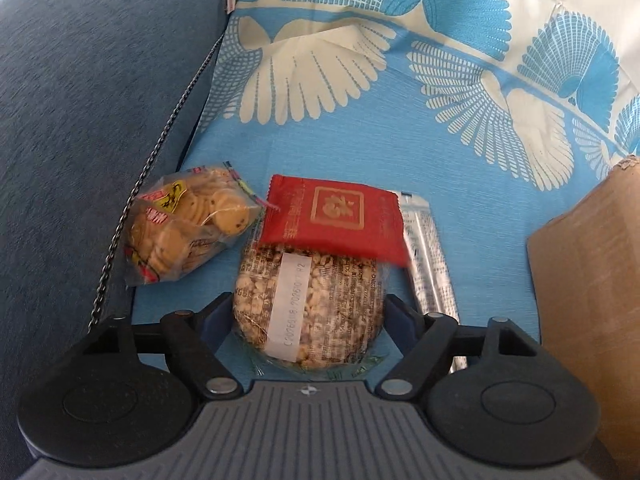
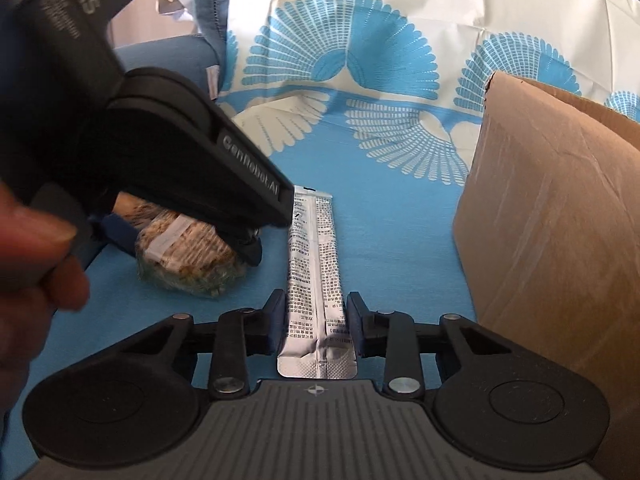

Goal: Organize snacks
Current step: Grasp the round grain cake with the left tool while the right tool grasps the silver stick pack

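Left claw [image 1: 308, 320]: mine, spread wide around the round puffed-grain cake [image 1: 306, 308] at lower centre of the left view; its pads [image 1: 400, 320] sit just beside the wrapper, and I cannot tell if they press.
Right claw [image 2: 316, 316]: mine, pinching the silver stick packet [image 2: 316, 280] at lower centre of the right view.
Risk 1: the red sachet [image 1: 340, 220] overlaps the cake's far edge; lifting could drag or flip it.
Risk 2: the cake looks brittle; a hard squeeze might crack it.
Risk 3: the foil stick is slick and long, gripped near 1 end, so it may droop or slip.
Risk 4: my 2 claws are near each other and could knock together.
Cookie bag [image 1: 184, 232]: crinkly clear plastic, small round biscuits, centre left.
Cardboard box [image 2: 560, 220]: stiff, brown, right edge.
Cloth [image 1: 400, 152]: soft blue, pale fan print.
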Action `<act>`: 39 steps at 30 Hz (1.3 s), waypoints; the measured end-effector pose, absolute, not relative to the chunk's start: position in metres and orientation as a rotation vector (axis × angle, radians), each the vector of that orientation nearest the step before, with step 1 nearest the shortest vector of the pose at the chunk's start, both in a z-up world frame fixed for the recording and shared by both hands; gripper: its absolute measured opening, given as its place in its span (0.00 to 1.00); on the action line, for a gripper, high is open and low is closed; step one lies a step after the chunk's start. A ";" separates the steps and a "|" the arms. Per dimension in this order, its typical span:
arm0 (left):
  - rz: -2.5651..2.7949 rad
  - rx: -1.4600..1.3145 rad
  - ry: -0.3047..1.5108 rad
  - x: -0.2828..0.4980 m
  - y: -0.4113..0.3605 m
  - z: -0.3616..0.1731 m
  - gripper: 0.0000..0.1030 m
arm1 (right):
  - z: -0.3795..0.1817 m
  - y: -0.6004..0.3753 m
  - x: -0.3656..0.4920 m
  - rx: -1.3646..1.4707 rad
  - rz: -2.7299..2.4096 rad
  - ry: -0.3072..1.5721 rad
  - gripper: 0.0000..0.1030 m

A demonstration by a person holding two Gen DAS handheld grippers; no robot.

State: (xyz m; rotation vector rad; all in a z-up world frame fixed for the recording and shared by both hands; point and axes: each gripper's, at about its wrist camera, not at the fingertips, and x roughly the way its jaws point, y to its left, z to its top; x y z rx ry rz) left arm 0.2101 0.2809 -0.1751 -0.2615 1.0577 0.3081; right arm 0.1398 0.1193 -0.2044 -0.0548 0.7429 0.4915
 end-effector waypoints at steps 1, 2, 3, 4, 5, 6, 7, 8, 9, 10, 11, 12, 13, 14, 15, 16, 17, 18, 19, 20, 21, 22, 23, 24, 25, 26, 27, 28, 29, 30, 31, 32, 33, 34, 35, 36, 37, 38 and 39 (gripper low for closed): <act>0.308 -0.269 1.061 0.207 0.281 -0.174 0.80 | -0.203 0.118 0.136 -0.056 0.496 0.748 0.33; 0.304 -0.284 1.066 0.203 0.283 -0.173 0.80 | -0.201 0.117 0.132 -0.057 0.500 0.753 0.32; 0.302 -0.302 1.071 0.199 0.283 -0.173 0.80 | -0.199 0.115 0.129 -0.063 0.507 0.760 0.32; 0.301 -0.320 1.076 0.194 0.284 -0.172 0.80 | -0.197 0.114 0.125 -0.069 0.515 0.769 0.32; 0.301 -0.337 1.082 0.188 0.285 -0.170 0.80 | -0.194 0.112 0.122 -0.067 0.520 0.783 0.32; 0.303 -0.350 1.087 0.182 0.285 -0.168 0.80 | -0.192 0.110 0.118 -0.062 0.524 0.798 0.32; 0.309 -0.356 1.094 0.176 0.285 -0.166 0.80 | -0.188 0.107 0.116 -0.057 0.527 0.812 0.32; 0.318 -0.359 1.101 0.169 0.286 -0.165 0.80 | -0.186 0.103 0.111 -0.054 0.529 0.823 0.32; 0.327 -0.366 1.108 0.161 0.286 -0.163 0.80 | -0.184 0.100 0.105 -0.057 0.529 0.836 0.32; 0.335 -0.376 1.115 0.154 0.287 -0.162 0.80 | -0.182 0.096 0.098 -0.063 0.531 0.848 0.32; 0.342 -0.390 1.122 0.144 0.288 -0.160 0.80 | -0.181 0.093 0.092 -0.068 0.534 0.861 0.32; 0.344 -0.402 1.127 0.136 0.287 -0.158 0.80 | -0.180 0.091 0.086 -0.075 0.538 0.872 0.32; 0.342 -0.413 1.132 0.128 0.286 -0.156 0.80 | -0.178 0.089 0.079 -0.086 0.544 0.876 0.32; 0.337 -0.422 1.133 0.121 0.285 -0.154 0.80 | -0.177 0.087 0.070 -0.101 0.547 0.877 0.32; 0.333 -0.432 1.132 0.114 0.284 -0.153 0.80 | -0.175 0.086 0.064 -0.114 0.549 0.880 0.32; 0.330 -0.441 1.132 0.108 0.283 -0.151 0.80 | -0.175 0.083 0.054 -0.125 0.552 0.884 0.32; 0.327 -0.447 1.134 0.102 0.281 -0.151 0.80 | -0.173 0.081 0.047 -0.135 0.553 0.889 0.32; 0.322 -0.450 1.138 0.098 0.279 -0.151 0.80 | -0.171 0.079 0.041 -0.147 0.552 0.893 0.32; 0.316 -0.451 1.144 0.095 0.277 -0.151 0.80 | -0.169 0.076 0.033 -0.158 0.547 0.898 0.32; 0.310 -0.451 1.151 0.093 0.276 -0.152 0.80 | -0.167 0.073 0.027 -0.163 0.542 0.905 0.32; 0.305 -0.447 1.158 0.092 0.274 -0.153 0.80 | -0.165 0.071 0.023 -0.162 0.537 0.914 0.32; 0.304 -0.438 1.168 0.091 0.273 -0.154 0.80 | -0.165 0.070 0.021 -0.161 0.533 0.925 0.32; 0.306 -0.426 1.181 0.091 0.272 -0.156 0.80 | -0.163 0.068 0.018 -0.162 0.528 0.935 0.32; 0.308 -0.418 1.196 0.092 0.271 -0.158 0.80 | -0.163 0.067 0.016 -0.163 0.522 0.942 0.33; 0.308 -0.413 1.214 0.092 0.271 -0.160 0.80 | -0.163 0.066 0.016 -0.160 0.521 0.948 0.33; 0.307 -0.411 1.230 0.093 0.270 -0.163 0.80 | -0.163 0.065 0.018 -0.147 0.526 0.951 0.34; 0.305 -0.406 1.238 0.093 0.270 -0.164 0.80 | -0.163 0.063 0.019 -0.135 0.531 0.951 0.35; 0.304 -0.400 1.240 0.094 0.269 -0.165 0.81 | -0.164 0.062 0.022 -0.124 0.537 0.947 0.35; 0.304 -0.394 1.243 0.095 0.269 -0.166 0.81 | -0.165 0.061 0.025 -0.115 0.545 0.945 0.35; 0.304 -0.392 1.246 0.096 0.269 -0.166 0.83 | -0.167 0.060 0.027 -0.107 0.551 0.945 0.36; 0.302 -0.394 1.248 0.096 0.268 -0.167 0.83 | -0.168 0.059 0.029 -0.095 0.557 0.945 0.36; 0.302 -0.392 1.249 0.097 0.268 -0.167 0.84 | -0.170 0.058 0.032 -0.084 0.559 0.945 0.37; 0.302 -0.386 1.249 0.097 0.266 -0.168 0.84 | -0.171 0.057 0.034 -0.078 0.558 0.942 0.38; 0.303 -0.382 1.252 0.098 0.266 -0.168 0.85 | -0.172 0.057 0.036 -0.070 0.558 0.938 0.39; 0.302 -0.377 1.254 0.099 0.265 -0.169 0.86 | -0.172 0.057 0.036 -0.064 0.564 0.935 0.41; 0.301 -0.372 1.256 0.100 0.264 -0.170 0.87 | -0.172 0.057 0.037 -0.061 0.570 0.931 0.44; 0.300 -0.365 1.258 0.101 0.263 -0.170 0.88 | -0.172 0.057 0.036 -0.060 0.574 0.928 0.45; 0.300 -0.357 1.261 0.102 0.262 -0.171 0.88 | -0.172 0.058 0.036 -0.060 0.576 0.927 0.47; 0.302 -0.351 1.262 0.103 0.261 -0.171 0.88 | -0.173 0.059 0.037 -0.059 0.576 0.925 0.47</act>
